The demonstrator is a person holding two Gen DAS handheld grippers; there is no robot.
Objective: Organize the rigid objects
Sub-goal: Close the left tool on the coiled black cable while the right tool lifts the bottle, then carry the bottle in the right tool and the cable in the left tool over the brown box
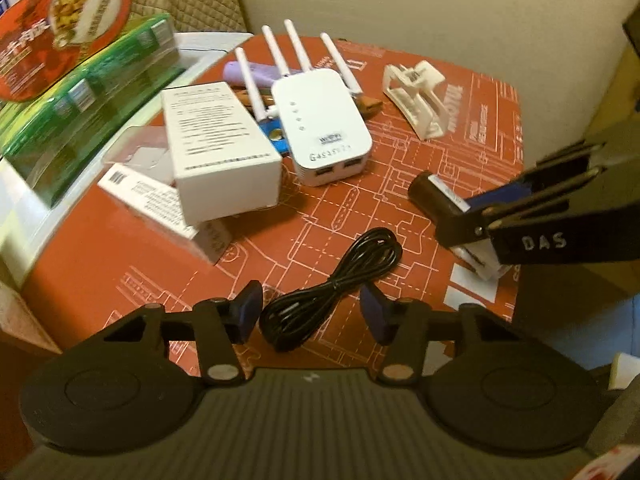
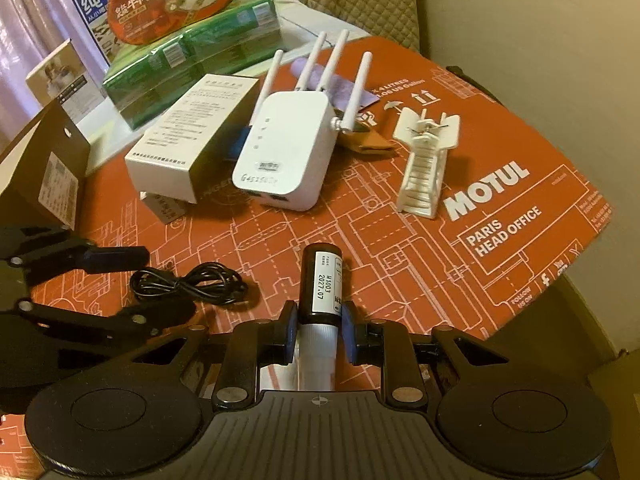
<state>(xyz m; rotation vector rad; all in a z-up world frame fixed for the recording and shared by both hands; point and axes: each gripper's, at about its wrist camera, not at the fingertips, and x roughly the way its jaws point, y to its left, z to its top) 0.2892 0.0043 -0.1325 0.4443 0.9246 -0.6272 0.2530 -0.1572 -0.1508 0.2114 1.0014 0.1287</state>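
Right gripper [image 2: 319, 334] clamped on black-capped white tube [image 2: 320, 280] with printed label, above red printed cardboard sheet [image 2: 500, 216]. Left gripper [image 1: 310, 314] half-open, pads apart, straddling coiled black cable [image 1: 336, 284] without touching. Beyond: white 4-antenna router [image 1: 324, 132], white rectangular carton [image 1: 216, 140], white ribbed plastic clip [image 1: 416, 96].

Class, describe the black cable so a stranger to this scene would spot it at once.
Start at the orange printed sheet covering the table. Near its front edge, below the white router, lies the black cable. It is the only thin, coiled, all-black item there.
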